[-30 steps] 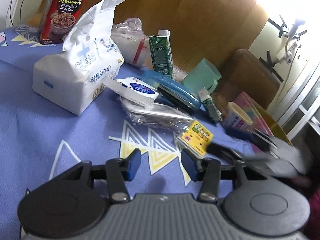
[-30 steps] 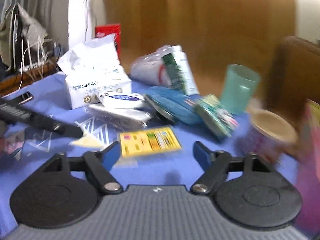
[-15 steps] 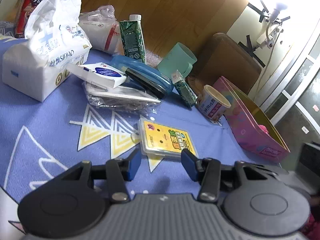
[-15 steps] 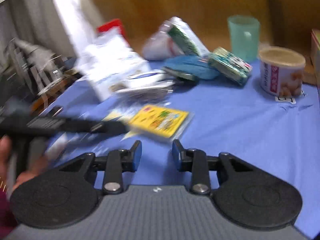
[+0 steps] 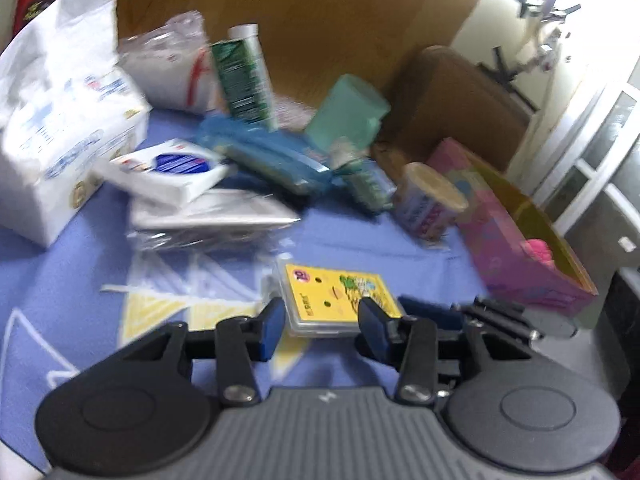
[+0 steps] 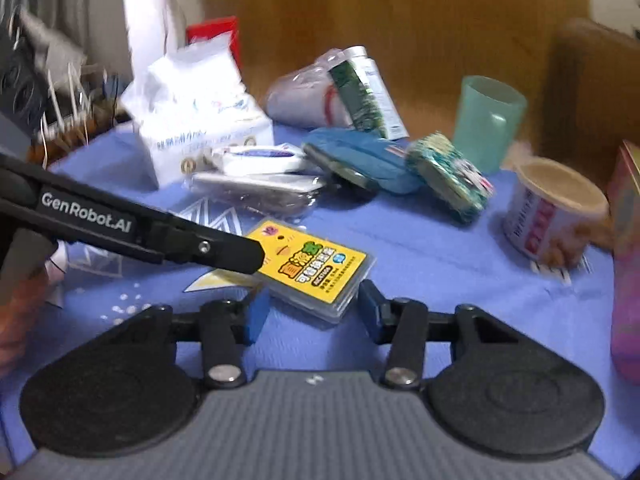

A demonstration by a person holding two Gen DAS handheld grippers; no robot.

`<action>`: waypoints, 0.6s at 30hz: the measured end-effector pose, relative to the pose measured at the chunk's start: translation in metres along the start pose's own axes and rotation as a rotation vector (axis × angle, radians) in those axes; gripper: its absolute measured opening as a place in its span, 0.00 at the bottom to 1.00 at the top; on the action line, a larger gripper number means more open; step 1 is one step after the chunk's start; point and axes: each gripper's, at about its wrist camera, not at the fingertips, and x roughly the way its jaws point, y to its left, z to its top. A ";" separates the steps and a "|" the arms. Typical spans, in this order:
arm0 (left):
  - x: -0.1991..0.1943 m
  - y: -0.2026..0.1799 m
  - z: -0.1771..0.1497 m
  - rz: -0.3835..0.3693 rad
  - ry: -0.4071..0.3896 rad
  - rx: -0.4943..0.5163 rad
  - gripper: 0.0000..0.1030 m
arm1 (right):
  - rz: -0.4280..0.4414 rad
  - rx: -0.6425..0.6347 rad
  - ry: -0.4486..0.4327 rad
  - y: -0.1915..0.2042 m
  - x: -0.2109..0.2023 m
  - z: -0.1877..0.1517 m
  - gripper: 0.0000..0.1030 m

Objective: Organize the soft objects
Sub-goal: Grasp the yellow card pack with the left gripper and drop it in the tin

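Note:
A yellow flat packet in clear wrap [image 5: 338, 298] [image 6: 310, 270] lies on the blue cloth [image 5: 60, 280]. My left gripper [image 5: 320, 324] is open with its fingers either side of the packet's near end. In the right wrist view the left gripper's black arm [image 6: 132, 228] reaches in from the left to the packet. My right gripper [image 6: 310, 314] is open at the packet's near corner. A white tissue pack [image 5: 56, 160] [image 6: 192, 120], a small white wipes pack [image 5: 168, 170] and a blue pouch [image 5: 264, 156] [image 6: 360, 160] lie behind.
A green carton [image 5: 244, 76], a teal cup [image 5: 352, 112] [image 6: 488, 120], a small tub [image 5: 428, 200] [image 6: 552, 208] and a pink open box [image 5: 520, 248] stand at the back and right. A clear bag [image 5: 200, 228] lies mid-table. A wooden wall is behind.
Both grippers have closed in on the yellow packet. The right gripper's jaws have opened wider than half a second ago.

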 end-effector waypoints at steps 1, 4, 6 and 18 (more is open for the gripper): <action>-0.001 -0.010 0.003 -0.024 -0.007 0.015 0.39 | -0.005 0.022 -0.013 -0.004 -0.009 -0.004 0.47; 0.002 -0.051 0.014 -0.075 -0.030 0.094 0.39 | -0.083 0.045 -0.076 -0.009 -0.046 -0.013 0.43; 0.008 -0.084 0.023 -0.111 -0.046 0.163 0.39 | -0.153 0.044 -0.144 -0.018 -0.072 -0.013 0.43; 0.116 -0.243 0.049 -0.230 -0.007 0.369 0.41 | -0.597 0.134 -0.274 -0.147 -0.138 -0.014 0.44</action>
